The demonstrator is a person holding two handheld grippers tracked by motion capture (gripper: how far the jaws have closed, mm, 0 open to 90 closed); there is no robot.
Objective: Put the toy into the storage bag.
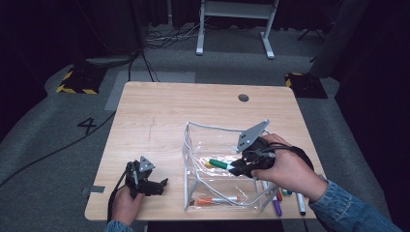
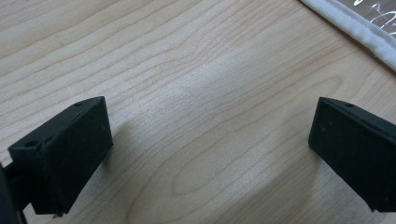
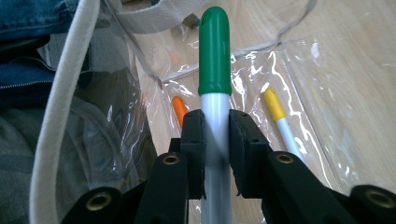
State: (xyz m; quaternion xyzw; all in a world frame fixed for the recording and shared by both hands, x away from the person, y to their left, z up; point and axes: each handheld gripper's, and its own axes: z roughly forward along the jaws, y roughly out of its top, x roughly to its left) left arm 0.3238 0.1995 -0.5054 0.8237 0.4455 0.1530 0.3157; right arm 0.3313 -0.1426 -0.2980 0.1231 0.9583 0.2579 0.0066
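A clear plastic bag [image 1: 193, 145] with white trim [image 3: 60, 107] stands open on the wooden table [image 1: 159, 111]. My right gripper [image 1: 240, 167] reaches into it from the right, shut on a green-capped marker [image 1: 220, 164]. In the right gripper view the jaws [image 3: 216, 126] clamp the marker's grey barrel, and the green cap [image 3: 215, 51] points ahead. A yellow-capped marker [image 3: 274, 105] and an orange-capped one [image 3: 179, 108] lie inside the bag beneath it. My left gripper [image 1: 162, 186] rests open near the table's front left, its jaws [image 2: 210, 130] wide apart over bare wood.
Several loose markers, among them a purple one [image 1: 277, 205] and a black-tipped one [image 1: 300, 203], lie at the front right edge beside the bag. The bag's white trim [image 2: 355, 28] runs just beyond my left gripper. A round cable hole [image 1: 243, 97] sits at the table's far side.
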